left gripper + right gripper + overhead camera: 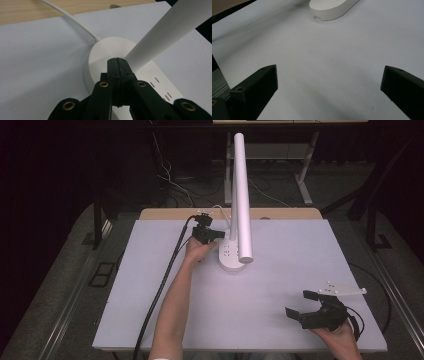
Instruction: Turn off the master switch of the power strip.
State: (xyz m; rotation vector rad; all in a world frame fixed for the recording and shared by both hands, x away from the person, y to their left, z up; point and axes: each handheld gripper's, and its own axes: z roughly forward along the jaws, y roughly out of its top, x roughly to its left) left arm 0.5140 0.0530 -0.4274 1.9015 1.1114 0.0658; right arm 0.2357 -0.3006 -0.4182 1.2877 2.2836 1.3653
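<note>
The left hand-held gripper (117, 60), jaws pressed together, probably touches the desk lamp's base (105, 53), while the right hand-held gripper (303, 306) waits wide open, so little seems done.

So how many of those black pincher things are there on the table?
2. The left gripper is at the far side, jaws shut together over the white lamp base. The right gripper is near the front right corner, jaws wide open, holding nothing.
</note>
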